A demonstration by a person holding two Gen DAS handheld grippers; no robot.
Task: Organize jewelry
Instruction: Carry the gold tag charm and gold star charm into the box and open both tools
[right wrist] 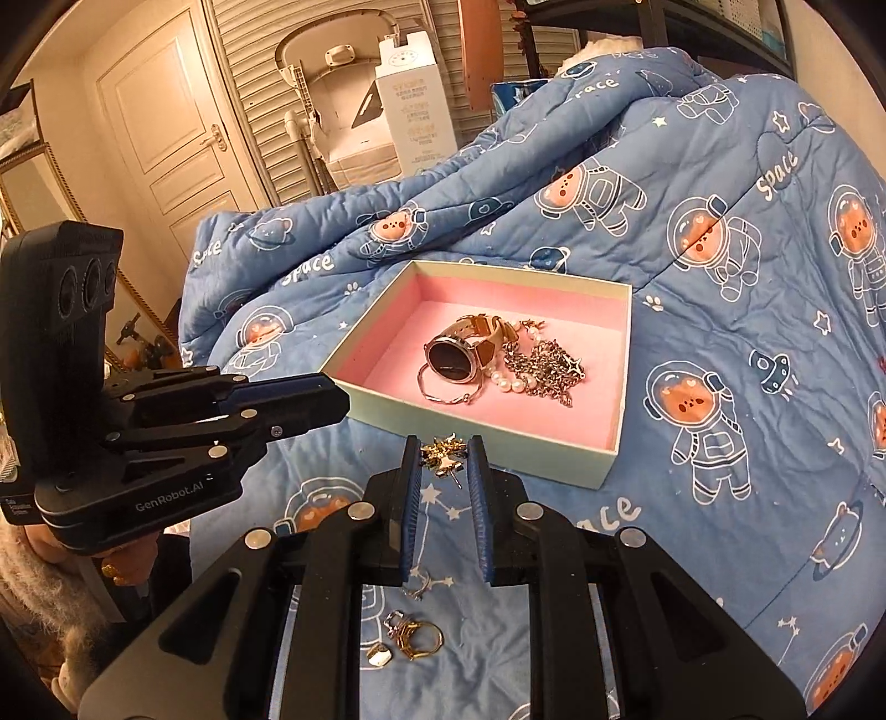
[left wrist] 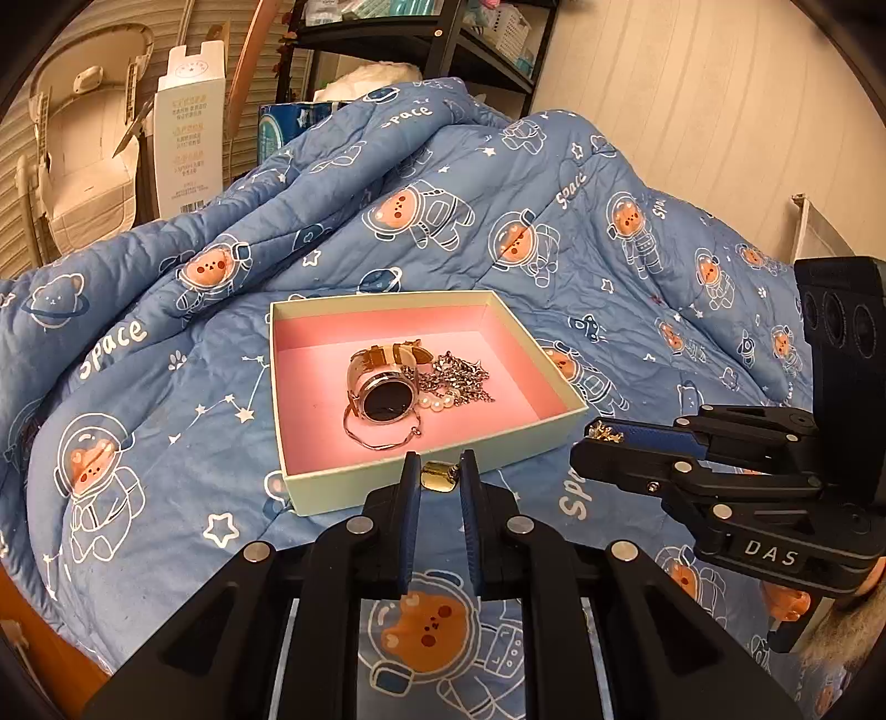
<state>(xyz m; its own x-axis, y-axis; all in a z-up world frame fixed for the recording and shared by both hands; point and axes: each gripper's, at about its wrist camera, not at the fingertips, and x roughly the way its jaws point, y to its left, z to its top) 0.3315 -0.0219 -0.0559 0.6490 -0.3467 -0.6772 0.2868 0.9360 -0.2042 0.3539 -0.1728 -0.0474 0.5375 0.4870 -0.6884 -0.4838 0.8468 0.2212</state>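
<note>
A pale green box (left wrist: pixel 387 484) with a pink lining sits on the blue quilt; it also shows in the right wrist view (right wrist: pixel 487 443). Inside lie a watch (left wrist: pixel 385 396), a thin bangle (left wrist: pixel 376 437), pearls and a silver chain (left wrist: pixel 459 376). My left gripper (left wrist: pixel 439 476) is shut on a small gold ring (left wrist: pixel 437 477) just before the box's near wall. My right gripper (right wrist: pixel 443 459) is shut on a gold star earring (right wrist: pixel 443 451) near the box's near edge; it shows from the side in the left wrist view (left wrist: pixel 606 437). Several rings (right wrist: pixel 412 637) lie on the quilt below the right gripper.
The quilt (left wrist: pixel 498 221) bunches up high behind the box. A white carton (left wrist: pixel 188 138), a folded baby seat (left wrist: pixel 83 138) and a dark shelf (left wrist: pixel 443 44) stand beyond it. A door (right wrist: pixel 166 127) is at the far left in the right wrist view.
</note>
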